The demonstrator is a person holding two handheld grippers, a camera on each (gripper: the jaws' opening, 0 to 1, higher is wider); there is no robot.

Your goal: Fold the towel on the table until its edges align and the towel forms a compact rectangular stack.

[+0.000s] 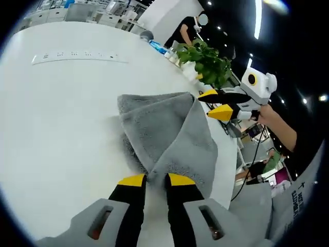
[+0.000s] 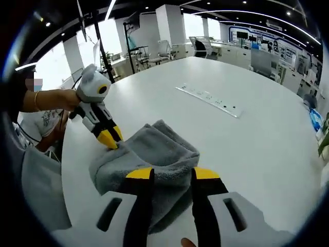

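A grey towel point(image 1: 164, 134) lies in a loose, rumpled fold on the white round table point(image 1: 61, 118). In the left gripper view my left gripper point(image 1: 157, 179) sits at the towel's near corner, its yellow-tipped jaws pinched on a raised flap. From the right gripper view the left gripper point(image 2: 110, 137) shows at the towel's left edge, tips together on the cloth. My right gripper point(image 2: 172, 174) hovers open over the near side of the towel point(image 2: 154, 152). Seen from the left gripper view, the right gripper point(image 1: 216, 103) stands at the towel's far right edge with its jaws apart.
A flush socket strip point(image 1: 77, 55) point(image 2: 208, 98) is set in the table beyond the towel. A potted plant point(image 1: 208, 62) and a blue bottle point(image 1: 158, 48) stand near the table's far rim. A person point(image 1: 187, 28) stands behind them. A hand point(image 2: 56, 98) holds the left gripper.
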